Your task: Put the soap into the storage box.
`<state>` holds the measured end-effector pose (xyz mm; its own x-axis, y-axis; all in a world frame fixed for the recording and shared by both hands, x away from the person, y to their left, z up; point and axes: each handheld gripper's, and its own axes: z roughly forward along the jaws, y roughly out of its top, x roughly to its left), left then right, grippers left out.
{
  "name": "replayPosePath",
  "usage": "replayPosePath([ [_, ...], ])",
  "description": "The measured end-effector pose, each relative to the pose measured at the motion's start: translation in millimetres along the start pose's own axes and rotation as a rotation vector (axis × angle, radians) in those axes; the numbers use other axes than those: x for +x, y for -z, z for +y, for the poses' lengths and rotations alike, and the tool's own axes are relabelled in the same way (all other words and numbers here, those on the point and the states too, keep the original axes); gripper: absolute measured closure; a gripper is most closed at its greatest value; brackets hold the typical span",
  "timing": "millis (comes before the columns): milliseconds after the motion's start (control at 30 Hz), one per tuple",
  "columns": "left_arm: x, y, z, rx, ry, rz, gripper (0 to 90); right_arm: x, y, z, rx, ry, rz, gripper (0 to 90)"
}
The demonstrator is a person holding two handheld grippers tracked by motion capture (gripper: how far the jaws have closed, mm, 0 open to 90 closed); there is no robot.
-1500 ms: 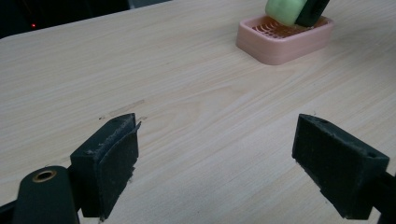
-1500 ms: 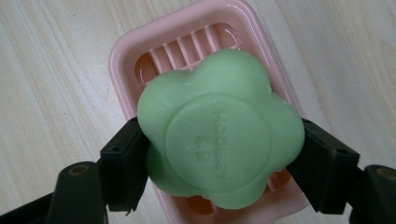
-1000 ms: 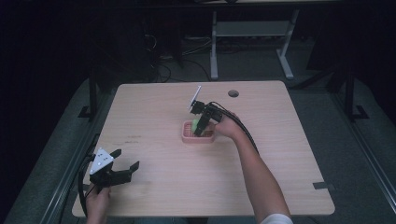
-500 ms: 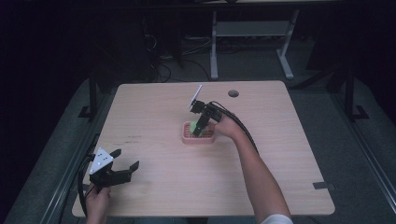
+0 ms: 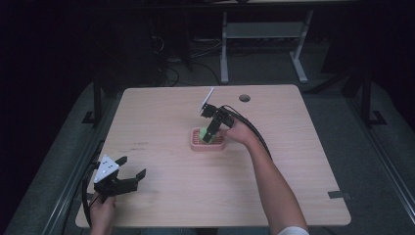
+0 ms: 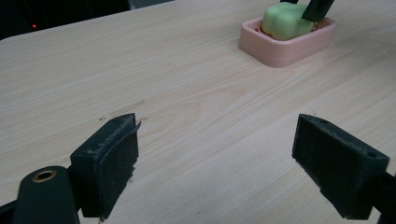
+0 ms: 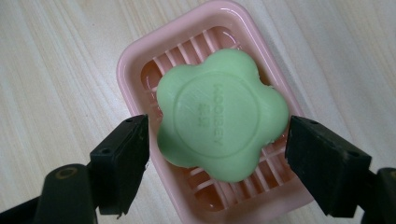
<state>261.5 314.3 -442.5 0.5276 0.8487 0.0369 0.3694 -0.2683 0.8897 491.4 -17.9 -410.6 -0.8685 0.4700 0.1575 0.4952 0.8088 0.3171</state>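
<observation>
A green flower-shaped soap lies in a pink slatted soap dish near the middle of the wooden table. My right gripper points down over the dish, open, one jaw on each side of the soap. A narrow gap shows at the left jaw; the right jaw is at the soap's edge. From above, the right gripper covers part of the soap and dish. My left gripper rests open and holds nothing near the front left corner. In its own view the left gripper faces the distant dish and soap.
A round cable hole sits near the table's far edge. A dark tape mark lies near the front right corner. Cables trail from both grippers. Beyond the table are a dark floor and a white desk frame.
</observation>
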Motion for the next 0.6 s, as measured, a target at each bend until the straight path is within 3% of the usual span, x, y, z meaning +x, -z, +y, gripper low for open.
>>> replayPosePath([
  [600,-0.8,0.2,-0.1,-0.002,-0.001,0.0,14.2,0.8,13.8,-10.2,-0.035,-0.014,0.0,20.4],
])
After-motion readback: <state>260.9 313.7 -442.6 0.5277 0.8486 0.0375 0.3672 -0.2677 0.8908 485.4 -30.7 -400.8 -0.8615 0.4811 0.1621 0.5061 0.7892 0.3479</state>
